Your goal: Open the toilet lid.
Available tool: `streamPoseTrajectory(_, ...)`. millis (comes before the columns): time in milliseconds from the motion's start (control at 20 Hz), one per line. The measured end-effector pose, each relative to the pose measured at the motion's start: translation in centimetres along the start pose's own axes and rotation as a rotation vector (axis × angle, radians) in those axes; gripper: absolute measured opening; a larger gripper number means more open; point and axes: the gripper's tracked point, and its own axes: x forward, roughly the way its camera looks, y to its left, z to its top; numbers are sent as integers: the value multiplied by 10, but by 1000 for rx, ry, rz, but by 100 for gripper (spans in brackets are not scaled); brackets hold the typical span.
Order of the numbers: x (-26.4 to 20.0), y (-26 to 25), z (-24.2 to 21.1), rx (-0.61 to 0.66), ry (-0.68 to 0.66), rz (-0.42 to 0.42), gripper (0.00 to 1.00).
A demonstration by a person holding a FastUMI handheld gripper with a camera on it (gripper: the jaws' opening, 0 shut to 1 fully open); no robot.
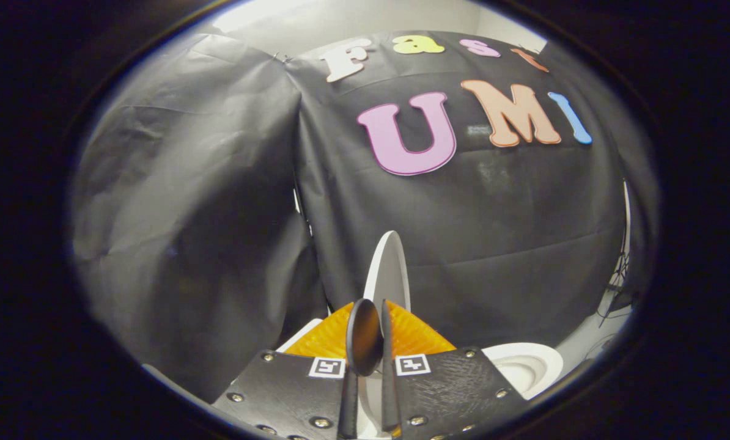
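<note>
The white toilet lid point(389, 269) stands nearly upright and is seen edge-on, rising from between my fingers against the black cloth wall. My gripper point(374, 311) is shut on the lid's edge, one finger on each face. A dark round disc point(364, 336) sits in the narrow gap between the fingers, against the lid; I cannot tell what it is. Beyond the right finger, the white toilet seat and bowl point(527, 366) lie uncovered below the lid.
Black cloth walls point(206, 201) close in the booth right behind the toilet and to the left. A white part of the toilet point(299, 336) shows beside the left finger. Pale floor and dark cables point(615, 281) lie at the far right.
</note>
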Motion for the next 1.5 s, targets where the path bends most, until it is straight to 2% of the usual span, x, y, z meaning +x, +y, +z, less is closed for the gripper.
streamPoseTrajectory(350, 7, 42, -13, -27, 29, 44, 16)
streamPoseTrajectory(550, 14, 55, -20, -46, 48, 64, 16)
streamPoseTrajectory(750, 14, 57, -22, -38, 44, 40, 16)
streamPoseTrajectory(800, 13, 62, -23, -31, 46, 60, 16)
streamPoseTrajectory(1000, 16, 69, -19, -24, 56, 96, 34)
streamPoseTrajectory(1350, -5, 54, 43, -33, -70, 122, 52)
streamPoseTrajectory(1500, -18, 27, 64, -58, -104, 121, 58)
